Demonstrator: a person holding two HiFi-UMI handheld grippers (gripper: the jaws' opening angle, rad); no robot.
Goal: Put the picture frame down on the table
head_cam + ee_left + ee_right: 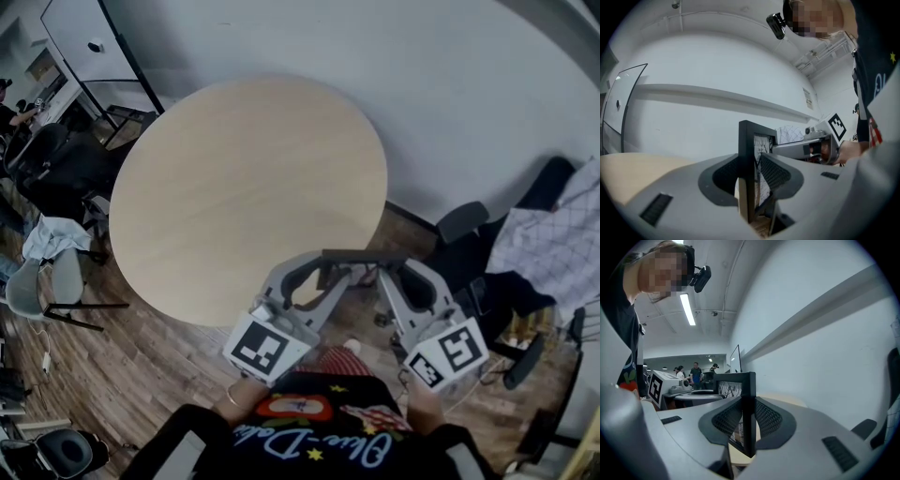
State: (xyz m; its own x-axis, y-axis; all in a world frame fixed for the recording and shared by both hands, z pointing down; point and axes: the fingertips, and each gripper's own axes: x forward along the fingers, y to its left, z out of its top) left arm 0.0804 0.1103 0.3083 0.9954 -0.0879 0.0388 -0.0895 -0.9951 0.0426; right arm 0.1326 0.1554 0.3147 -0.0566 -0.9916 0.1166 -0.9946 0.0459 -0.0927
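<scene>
Head view: picture frame (364,254) shows edge-on from above as a dark bar, held in the air between both tools.
Position: at the near rim of the round pale-wood bench (234,178), not resting on it; plank floor (159,356) lies below.
Grip, left: left tool (326,275) is clamped on the frame's left end. In the left gripper view (752,174) the mesh pads (776,176) press both faces of that edge.
Grip, right: right tool (389,274) is clamped on the opposite end. In the right gripper view (748,420) the pads (768,418) pinch the black edge.
Frame look: narrow black border (746,154), square corners, brown back board.
Picture: dark bare branches on a pale ground (730,389).
Attitude: upright, top edge about level.
Back: a thin prop seems to stick out low down; detail unclear.
</scene>
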